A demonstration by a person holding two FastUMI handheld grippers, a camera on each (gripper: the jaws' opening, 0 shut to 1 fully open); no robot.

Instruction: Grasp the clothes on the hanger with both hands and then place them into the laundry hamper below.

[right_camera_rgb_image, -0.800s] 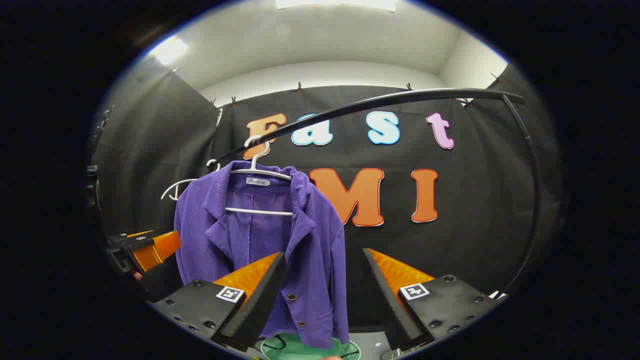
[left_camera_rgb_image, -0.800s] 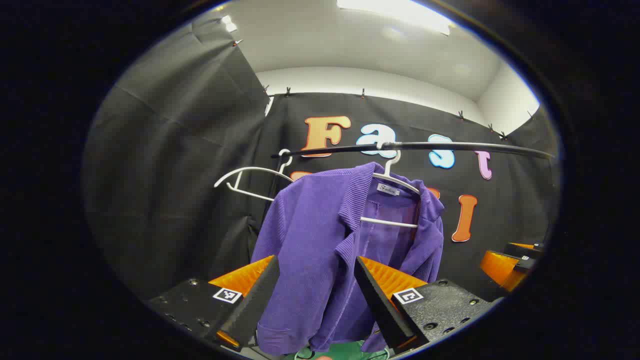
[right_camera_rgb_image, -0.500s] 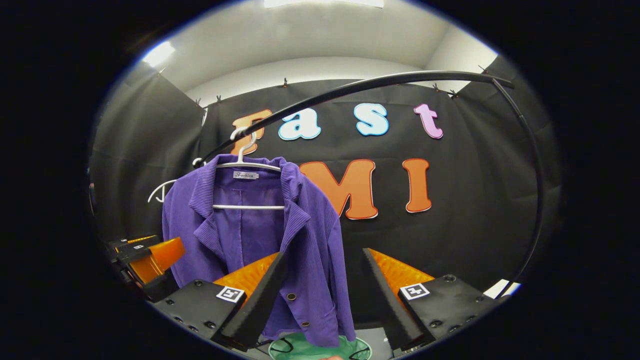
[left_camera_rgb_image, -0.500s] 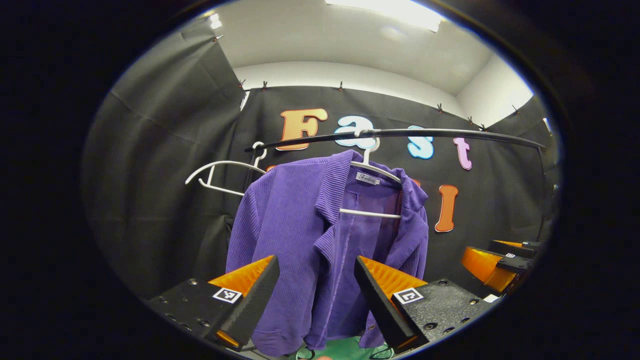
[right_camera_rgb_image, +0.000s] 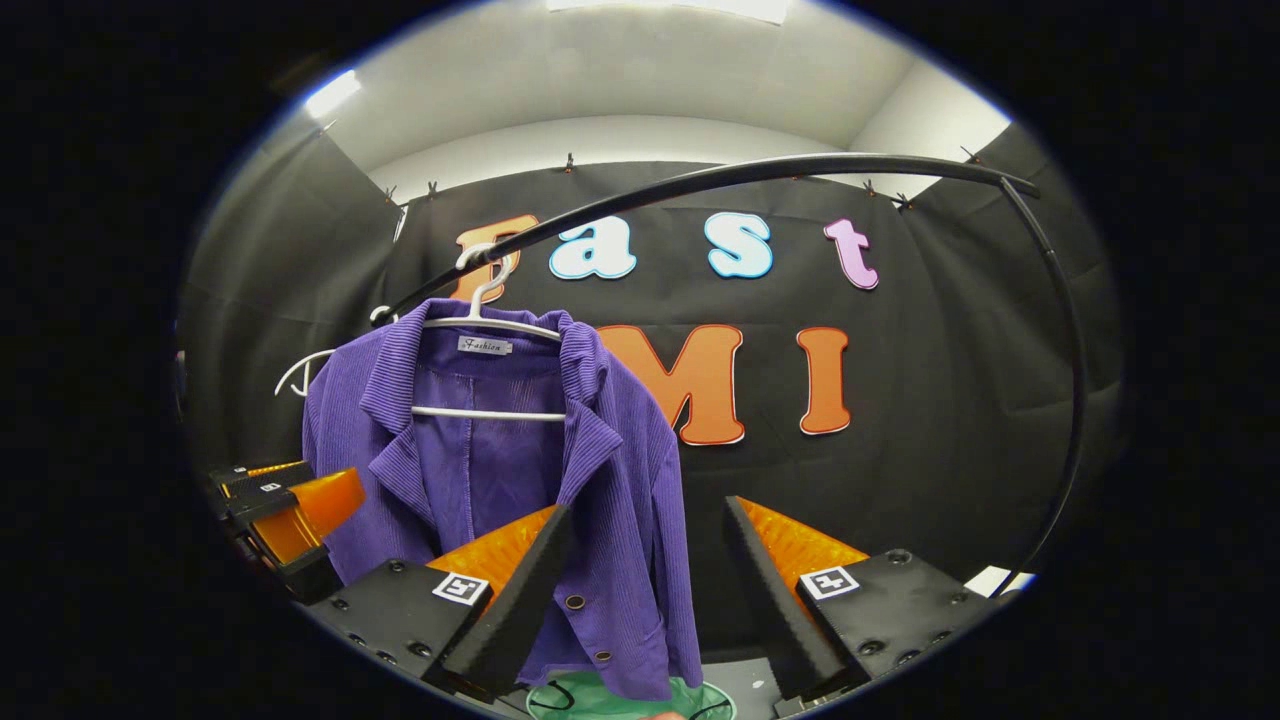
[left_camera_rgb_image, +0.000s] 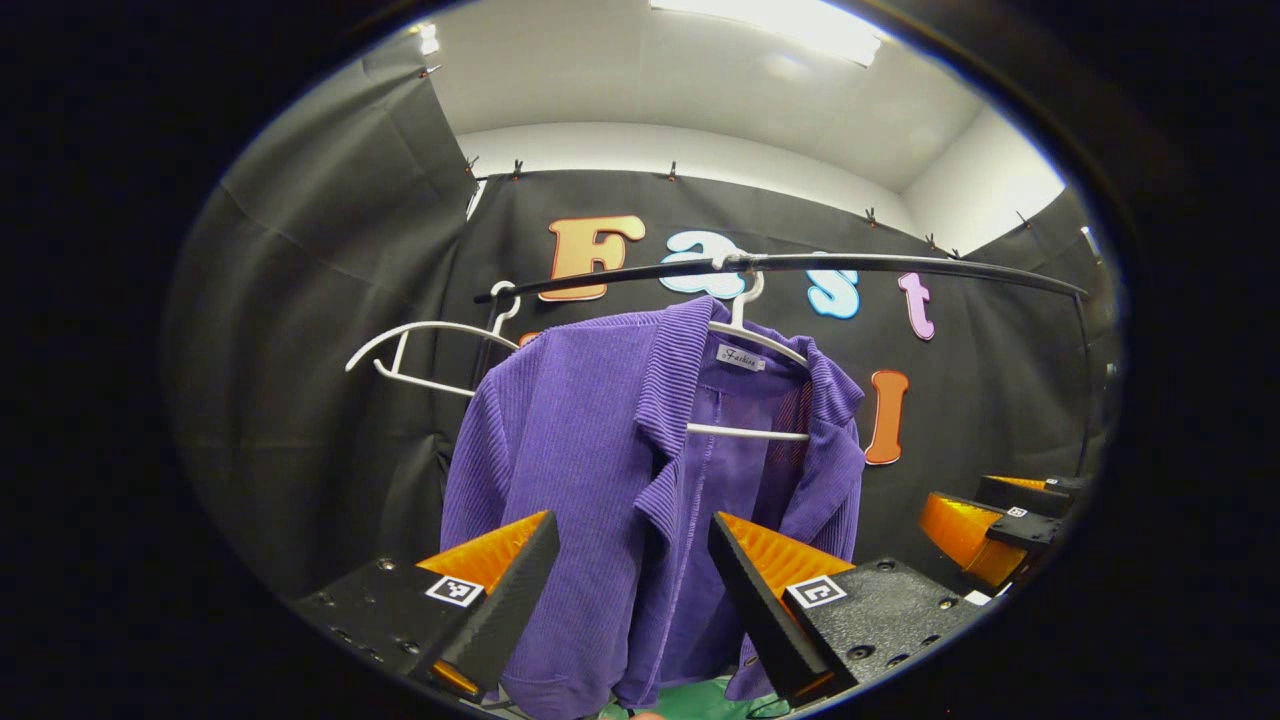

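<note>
On the black rail (left_camera_rgb_image: 900,266), taken as the landmark, a purple corduroy jacket (left_camera_rgb_image: 590,470) hangs from a white hanger (left_camera_rgb_image: 745,345), its hook over the rail and its collar and shoulders draped on the hanger's arms, so the garment falls open-fronted and straight down. Farther along the rail, toward the side wall, a second white hanger (left_camera_rgb_image: 420,345) hangs bare. Below the rail, directly under the jacket's hem, a green laundry hamper (right_camera_rgb_image: 630,698) shows its rim, placed so that a released garment would drop into it.

Beneath the rail, the left gripper (left_camera_rgb_image: 630,590) points at the jacket's front panel with its fingers spread wide and nothing between them pressed; the cloth lies beyond the tips, not touching as far as can be told. The right gripper (right_camera_rgb_image: 645,590) is likewise held with fingers wide apart, aimed at the jacket's buttoned edge from the other side of the garment. Holding one gripper to each side suits a two-handed grasp that would keep the jacket from sliding off unevenly.
</note>
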